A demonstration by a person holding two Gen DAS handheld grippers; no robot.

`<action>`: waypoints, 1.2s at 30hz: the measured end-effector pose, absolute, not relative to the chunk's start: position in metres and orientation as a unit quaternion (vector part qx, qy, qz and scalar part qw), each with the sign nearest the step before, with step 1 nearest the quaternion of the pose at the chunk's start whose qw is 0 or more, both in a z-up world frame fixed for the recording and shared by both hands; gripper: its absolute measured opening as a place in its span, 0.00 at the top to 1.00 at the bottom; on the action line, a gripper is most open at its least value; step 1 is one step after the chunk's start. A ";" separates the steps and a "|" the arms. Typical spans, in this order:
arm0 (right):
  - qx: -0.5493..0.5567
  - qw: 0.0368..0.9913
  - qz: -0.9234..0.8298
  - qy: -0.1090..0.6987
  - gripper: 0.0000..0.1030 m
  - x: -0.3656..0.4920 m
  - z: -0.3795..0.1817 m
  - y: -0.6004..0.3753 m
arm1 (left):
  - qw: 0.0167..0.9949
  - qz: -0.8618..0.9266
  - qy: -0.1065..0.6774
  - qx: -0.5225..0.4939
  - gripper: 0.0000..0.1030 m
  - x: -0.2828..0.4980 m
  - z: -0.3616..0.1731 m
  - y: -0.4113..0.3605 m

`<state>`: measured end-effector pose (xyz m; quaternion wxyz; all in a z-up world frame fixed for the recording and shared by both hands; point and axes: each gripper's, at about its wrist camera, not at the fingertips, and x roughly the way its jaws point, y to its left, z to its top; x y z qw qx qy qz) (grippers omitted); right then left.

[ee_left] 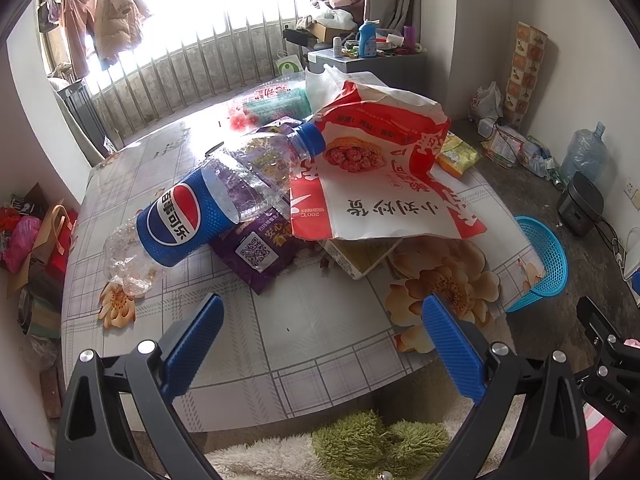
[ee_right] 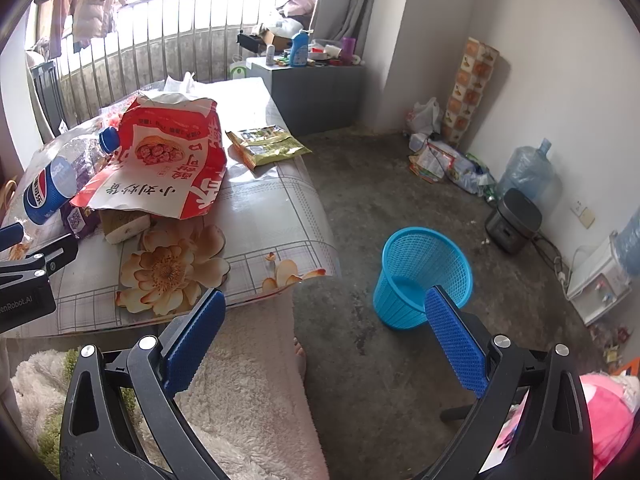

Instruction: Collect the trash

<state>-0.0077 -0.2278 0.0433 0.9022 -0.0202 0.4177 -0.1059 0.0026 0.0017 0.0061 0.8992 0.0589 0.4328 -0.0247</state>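
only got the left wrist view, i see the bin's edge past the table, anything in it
Observer: The right wrist view looks into the blue basket; it appears empty.
Operator: is it upright
Observer: Yes, standing on the floor, apart from the table.
Operator: where's the right claw
Observer: The right claw is open, holding nothing, between table corner and basket.
Operator: that yellow-green packet, how does it lie
Observer: The yellow-green packet lies flat near the table's edge, beside the red-and-white bag.
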 end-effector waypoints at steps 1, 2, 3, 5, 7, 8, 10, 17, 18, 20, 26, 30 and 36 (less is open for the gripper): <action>-0.020 0.902 -0.106 0.418 0.07 -0.008 0.043 -0.228 | 0.899 -0.025 0.433 0.059 0.05 0.003 0.006 0.002; -0.020 0.902 -0.106 0.418 0.08 -0.008 0.043 -0.228 | 0.899 -0.025 0.433 0.059 0.05 0.002 0.006 0.002; -0.021 0.902 -0.106 0.418 0.07 -0.007 0.043 -0.227 | 0.900 -0.026 0.432 0.058 0.05 0.002 0.007 0.002; -0.021 0.902 -0.107 0.418 0.07 -0.007 0.043 -0.227 | 0.900 -0.028 0.430 0.059 0.05 0.002 0.008 0.001; -0.021 0.902 -0.107 0.418 0.08 -0.007 0.043 -0.227 | 0.901 -0.028 0.429 0.060 0.05 0.001 0.008 0.000; -0.022 0.902 -0.107 0.418 0.08 -0.007 0.043 -0.227 | 0.901 -0.028 0.429 0.060 0.05 0.001 0.008 0.000; -0.021 0.902 -0.106 0.418 0.08 -0.007 0.043 -0.227 | 0.901 -0.027 0.430 0.059 0.05 0.001 0.008 0.000; -0.022 0.902 -0.106 0.418 0.07 -0.007 0.043 -0.227 | 0.900 -0.027 0.431 0.059 0.05 0.001 0.007 0.001; -0.021 0.902 -0.106 0.418 0.07 -0.007 0.043 -0.227 | 0.899 -0.027 0.432 0.059 0.05 0.001 0.007 0.001; -0.022 0.902 -0.106 0.418 0.07 -0.007 0.043 -0.227 | 0.899 -0.026 0.433 0.059 0.05 0.001 0.006 0.001; -0.021 0.902 -0.106 0.418 0.07 -0.007 0.043 -0.227 | 0.899 -0.026 0.433 0.059 0.05 0.001 0.006 0.001; -0.021 0.902 -0.106 0.418 0.07 -0.009 0.044 -0.227 | 0.899 -0.026 0.433 0.059 0.05 0.001 0.005 0.001; -0.021 0.902 -0.105 0.418 0.08 -0.010 0.042 -0.224 | 0.899 -0.026 0.434 0.059 0.05 0.001 0.005 0.002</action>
